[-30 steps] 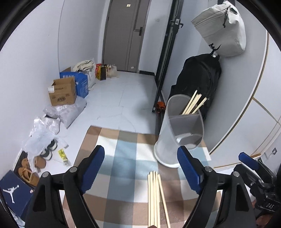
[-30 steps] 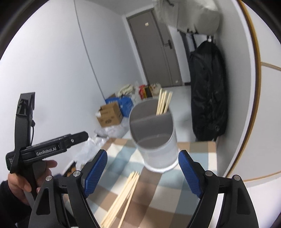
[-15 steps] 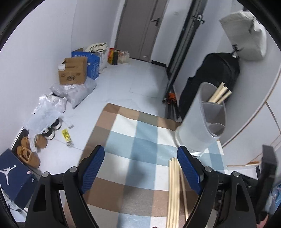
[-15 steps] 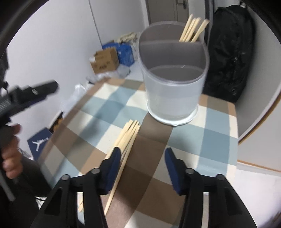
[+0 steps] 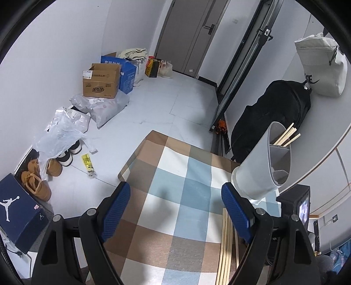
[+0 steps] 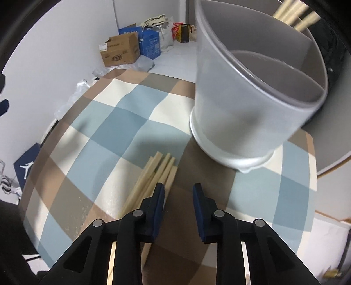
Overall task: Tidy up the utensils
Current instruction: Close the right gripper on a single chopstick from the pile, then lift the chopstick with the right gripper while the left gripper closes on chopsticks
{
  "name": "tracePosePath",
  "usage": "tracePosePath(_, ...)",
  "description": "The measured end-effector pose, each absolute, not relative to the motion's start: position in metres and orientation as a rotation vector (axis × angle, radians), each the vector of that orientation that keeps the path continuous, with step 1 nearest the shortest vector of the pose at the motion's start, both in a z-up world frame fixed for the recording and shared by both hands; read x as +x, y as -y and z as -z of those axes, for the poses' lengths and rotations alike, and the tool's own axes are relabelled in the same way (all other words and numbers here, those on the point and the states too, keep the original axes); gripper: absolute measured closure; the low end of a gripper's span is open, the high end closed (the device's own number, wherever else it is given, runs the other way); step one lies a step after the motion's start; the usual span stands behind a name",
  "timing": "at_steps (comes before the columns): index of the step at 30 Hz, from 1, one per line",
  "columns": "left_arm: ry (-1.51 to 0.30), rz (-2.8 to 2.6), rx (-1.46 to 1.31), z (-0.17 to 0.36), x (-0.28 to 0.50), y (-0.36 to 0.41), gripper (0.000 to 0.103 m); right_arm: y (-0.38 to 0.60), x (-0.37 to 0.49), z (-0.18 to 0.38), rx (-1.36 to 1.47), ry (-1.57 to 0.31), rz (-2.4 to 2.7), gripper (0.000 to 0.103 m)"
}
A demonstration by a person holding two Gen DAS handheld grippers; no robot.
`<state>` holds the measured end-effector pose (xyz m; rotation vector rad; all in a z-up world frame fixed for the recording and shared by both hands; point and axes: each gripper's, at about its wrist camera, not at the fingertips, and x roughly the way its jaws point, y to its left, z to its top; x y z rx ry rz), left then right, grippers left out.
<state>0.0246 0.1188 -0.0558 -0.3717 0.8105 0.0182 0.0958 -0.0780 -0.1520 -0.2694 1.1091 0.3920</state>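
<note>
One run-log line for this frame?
right gripper: closing, nothing between fingers yet | left gripper: open, empty | chopsticks: on tablecloth | holder: upright

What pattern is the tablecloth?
Blue, cream and brown checks on the tablecloth; clearest in the right wrist view.

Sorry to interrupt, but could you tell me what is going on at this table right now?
A person is tidying chopsticks into a grey divided holder on a checked tablecloth, using a handheld tool in each hand. Some chopsticks already stand in the holder's far compartment. A loose bundle of chopsticks lies on the cloth in front of the holder. The right tool is low over the bundle's near end with its jaws closing, nothing gripped yet. The left tool is wide open and holds nothing.
</note>
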Motion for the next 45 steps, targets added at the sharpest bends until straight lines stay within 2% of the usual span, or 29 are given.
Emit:
tracePosePath(6, -0.819, -0.012, -0.406, 0.058, 0.024, -0.127, 0.021, 0.072, 0.102, 0.154, -0.282, -1.111, -0.371, 0.084)
tracePosePath(8, -0.824, -0.019, -0.406, 0.059, 0.024, -0.127, 0.021, 0.074, 0.103, 0.154, -0.263, -1.114, -0.368, 0.095)
tracePosePath(11, -0.827, -0.016, -0.412, 0.06, 0.024, -0.128, 0.021, 0.079, 0.103, 0.153, -0.224, -1.118, -0.364, 0.098)
tracePosePath(17, -0.839, -0.017, -0.4, 0.061, 0.024, -0.126, 0.021, 0.095, 0.086, 0.142, -0.145, -1.117, -0.365, 0.098)
tracePosePath(28, -0.856, -0.009, -0.381, 0.064, 0.024, -0.119, 0.021, 0.086, 0.077, 0.148, -0.173, -1.184, -0.386, 0.094)
tracePosePath(32, -0.859, -0.01, -0.373, 0.064, 0.025, -0.117, 0.021, 0.077, 0.088, 0.153, -0.209, -1.217, -0.403, 0.09)
tracePosePath(34, -0.862, -0.012, -0.371, 0.065, 0.025, -0.117, 0.021, 0.067, 0.093, 0.155, -0.251, -1.226, -0.422, 0.085)
tracePosePath(37, -0.87, -0.012, -0.375, 0.066, 0.026, -0.117, 0.021, 0.056, 0.094, 0.156, -0.334, -1.245, -0.428, 0.084)
tracePosePath(39, -0.87, -0.013, -0.374, 0.066, 0.026, -0.117, 0.022, 0.051, 0.094, 0.155, -0.381, -1.245, -0.445, 0.086)
tracePosePath(41, -0.875, -0.016, -0.366, 0.067, 0.026, -0.117, 0.021, 0.047, 0.094, 0.155, -0.402, -1.255, -0.484, 0.097)
tracePosePath(45, -0.887, -0.017, -0.336, 0.072, 0.028, -0.114, 0.022, 0.042, 0.092, 0.148, -0.433, -1.226, -0.505, 0.098)
